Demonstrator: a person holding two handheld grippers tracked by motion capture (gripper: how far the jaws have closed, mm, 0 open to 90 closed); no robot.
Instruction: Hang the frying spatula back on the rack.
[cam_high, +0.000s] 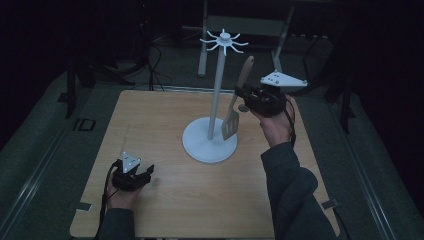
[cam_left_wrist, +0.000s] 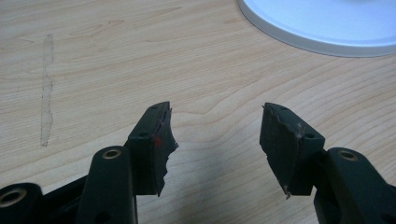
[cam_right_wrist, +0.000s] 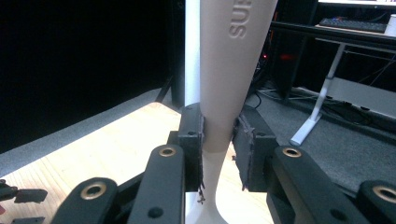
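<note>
A white stand (cam_high: 210, 142) with a round base, a thin pole and a ring of hooks on top (cam_high: 224, 41) sits mid-table. My right gripper (cam_high: 243, 98) is shut on a slotted spatula (cam_high: 232, 120), held upright in the air just right of the pole, handle up. In the right gripper view the pale handle (cam_right_wrist: 229, 65) is pinched between the jaws (cam_right_wrist: 218, 149), with the pole (cam_right_wrist: 192, 46) right behind it. My left gripper (cam_high: 146, 175) rests open on the wood near the front left; its jaws (cam_left_wrist: 215, 144) hold nothing, and the stand's base (cam_left_wrist: 327, 23) lies ahead.
The wooden table (cam_high: 150, 125) is ringed by dark floor. Metal desk legs (cam_high: 203, 50) and cables (cam_high: 155, 65) stand beyond its far edge. A pale scuff (cam_left_wrist: 45, 93) marks the wood by the left gripper.
</note>
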